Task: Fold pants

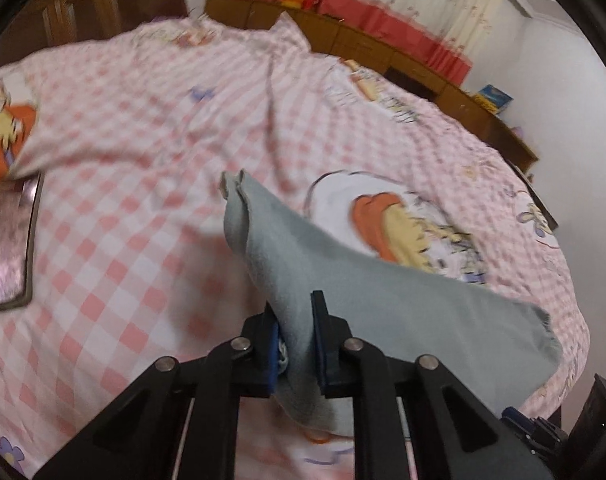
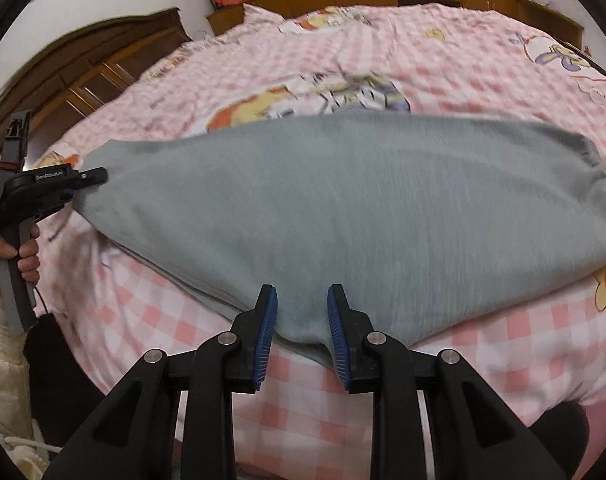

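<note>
Nearest the bed's edge, the right gripper pinches the near hem of the soft grey knit pants lying on the pink checked quilt. At nine o'clock, the left gripper clamps one end, raised. The fold looks begun; next, both should carry that edge across toward twelve o'clock.

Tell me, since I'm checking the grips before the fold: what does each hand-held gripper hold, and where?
Both hold the grey pants: the left hand-held gripper pinches bunched fabric at one end, the right hand-held gripper the near long edge.
</note>
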A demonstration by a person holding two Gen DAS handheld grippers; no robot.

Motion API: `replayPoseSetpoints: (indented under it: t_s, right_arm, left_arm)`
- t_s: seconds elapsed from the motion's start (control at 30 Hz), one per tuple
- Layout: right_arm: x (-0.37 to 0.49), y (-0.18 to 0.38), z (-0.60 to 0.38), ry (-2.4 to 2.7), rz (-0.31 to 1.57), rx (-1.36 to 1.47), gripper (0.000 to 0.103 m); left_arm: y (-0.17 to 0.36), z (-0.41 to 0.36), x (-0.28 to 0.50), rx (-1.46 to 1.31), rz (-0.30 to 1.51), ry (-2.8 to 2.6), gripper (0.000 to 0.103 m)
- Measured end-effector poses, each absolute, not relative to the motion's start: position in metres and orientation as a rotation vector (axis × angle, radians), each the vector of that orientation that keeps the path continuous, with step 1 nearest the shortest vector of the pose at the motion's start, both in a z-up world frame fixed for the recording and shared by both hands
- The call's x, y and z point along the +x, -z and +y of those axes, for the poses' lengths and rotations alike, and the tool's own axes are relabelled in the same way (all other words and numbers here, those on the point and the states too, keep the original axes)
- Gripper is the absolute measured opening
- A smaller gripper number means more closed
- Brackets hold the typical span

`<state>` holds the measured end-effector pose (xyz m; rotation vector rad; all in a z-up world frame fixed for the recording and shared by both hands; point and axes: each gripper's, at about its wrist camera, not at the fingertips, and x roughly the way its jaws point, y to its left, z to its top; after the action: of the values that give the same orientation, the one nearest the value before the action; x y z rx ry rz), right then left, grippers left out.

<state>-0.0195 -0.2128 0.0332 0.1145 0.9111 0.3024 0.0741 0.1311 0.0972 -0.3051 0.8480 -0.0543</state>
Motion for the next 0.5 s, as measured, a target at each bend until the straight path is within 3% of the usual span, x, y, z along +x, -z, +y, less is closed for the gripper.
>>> replayPoseSetpoints:
  t_s: [0.27,0.5]
  right_arm:
    - [-0.023,-0.047,-0.230,-0.272,0.868,0.100,0.028]
    - [-0.019,-0.043,-0.251,-0.244,0.875,0.120,0.028]
  left_arm:
    - [-0.130,0.060,0.084,-0.209,0.840,0.165,0.014]
    - [-0.115,-0.012,0.093,-0.176,0.899,0.241,0.014]
